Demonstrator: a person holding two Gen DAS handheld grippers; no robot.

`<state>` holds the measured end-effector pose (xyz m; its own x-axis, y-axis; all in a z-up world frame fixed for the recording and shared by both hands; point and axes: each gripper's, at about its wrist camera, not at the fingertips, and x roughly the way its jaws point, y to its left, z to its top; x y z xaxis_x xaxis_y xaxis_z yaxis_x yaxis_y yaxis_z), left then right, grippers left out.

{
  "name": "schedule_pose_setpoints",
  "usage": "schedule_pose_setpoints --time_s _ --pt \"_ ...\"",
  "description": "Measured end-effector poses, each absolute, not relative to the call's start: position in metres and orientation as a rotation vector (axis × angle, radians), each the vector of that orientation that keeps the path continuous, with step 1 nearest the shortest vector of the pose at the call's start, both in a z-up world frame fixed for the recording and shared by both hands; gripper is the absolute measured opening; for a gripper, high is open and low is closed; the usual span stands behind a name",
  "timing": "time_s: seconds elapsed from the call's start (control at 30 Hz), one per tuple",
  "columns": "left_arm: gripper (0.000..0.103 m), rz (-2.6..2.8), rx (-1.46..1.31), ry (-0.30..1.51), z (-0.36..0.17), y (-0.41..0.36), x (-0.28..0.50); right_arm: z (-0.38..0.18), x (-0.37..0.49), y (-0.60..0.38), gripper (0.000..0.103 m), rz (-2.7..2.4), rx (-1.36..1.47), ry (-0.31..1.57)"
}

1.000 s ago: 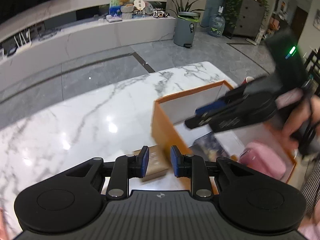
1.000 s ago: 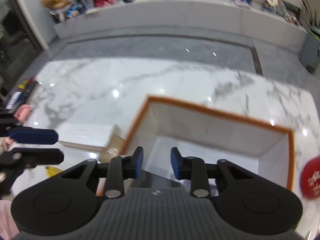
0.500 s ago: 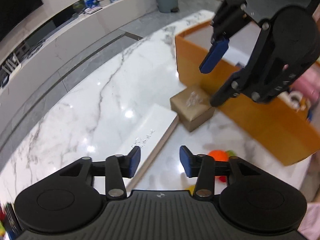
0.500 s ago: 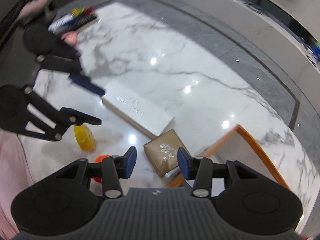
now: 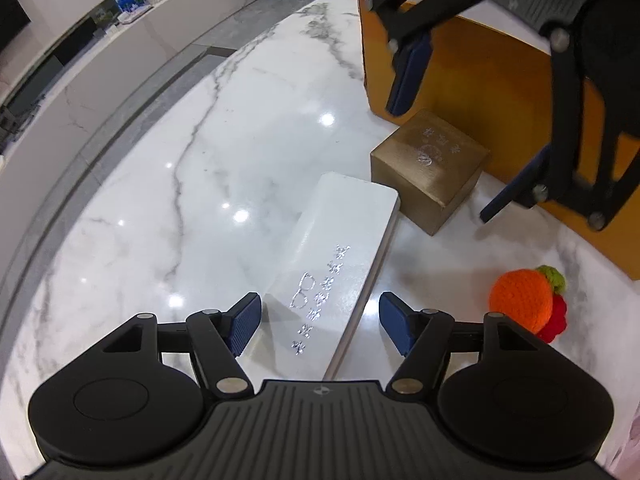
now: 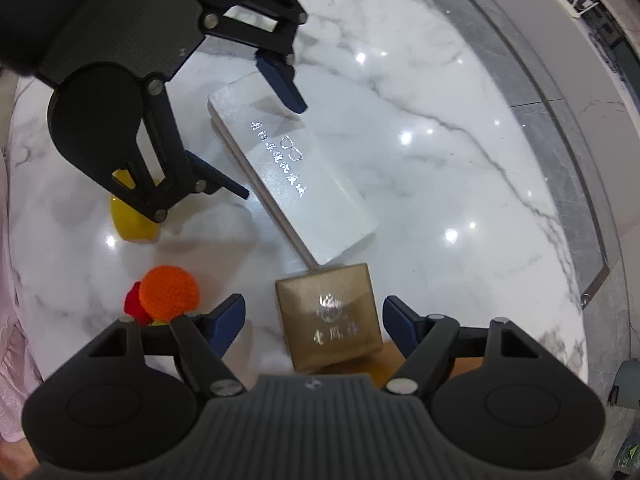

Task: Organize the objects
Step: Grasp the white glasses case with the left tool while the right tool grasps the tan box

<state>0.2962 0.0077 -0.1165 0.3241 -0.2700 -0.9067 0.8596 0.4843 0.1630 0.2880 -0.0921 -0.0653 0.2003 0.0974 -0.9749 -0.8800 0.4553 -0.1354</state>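
Observation:
A long white box (image 5: 336, 264) with silver lettering lies on the marble table (image 5: 200, 184). My left gripper (image 5: 320, 320) is over its near end, jaws opening, pads clear of its sides. A small gold box (image 6: 330, 316) stands against the orange box (image 5: 500, 92). My right gripper (image 6: 314, 318) straddles the gold box from above, jaws opening and not touching it. The right gripper (image 5: 460, 140) also shows in the left wrist view. The right wrist view shows the left gripper (image 6: 260, 140) over the white box (image 6: 292, 172).
A crocheted orange fruit (image 5: 520, 300) with red and green bits lies near the orange box. A yellow object (image 6: 132, 220) sits half hidden under the left gripper. A pink sleeve (image 6: 12, 320) is at the left edge. The table's curved edge (image 6: 560, 184) borders grey floor.
Both grippers have come down from over the orange box to the table and rolled. Their jaws have widened. The left now straddles the white box, the right the gold box.

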Motion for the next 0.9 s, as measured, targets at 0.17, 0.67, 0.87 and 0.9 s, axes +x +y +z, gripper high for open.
schedule_pose_setpoints --time_s 0.17,0.67,0.87,0.9 --pt "0.086 -0.837 0.745 0.956 -0.122 0.004 0.297 -0.082 0.296 -0.082 0.077 0.803 -0.915 1.225" --pt "0.083 -0.813 0.665 1.012 -0.129 0.003 0.307 -0.099 0.298 -0.081 0.067 0.739 -0.895 1.266" --pt "0.081 -0.73 0.641 1.105 -0.124 -0.001 0.296 -0.097 0.284 -0.079 0.065 0.752 -0.876 1.239" --pt "0.081 -0.735 0.652 1.112 -0.124 0.0 0.293 -0.097 0.28 -0.078 0.065 0.756 -0.885 1.233"
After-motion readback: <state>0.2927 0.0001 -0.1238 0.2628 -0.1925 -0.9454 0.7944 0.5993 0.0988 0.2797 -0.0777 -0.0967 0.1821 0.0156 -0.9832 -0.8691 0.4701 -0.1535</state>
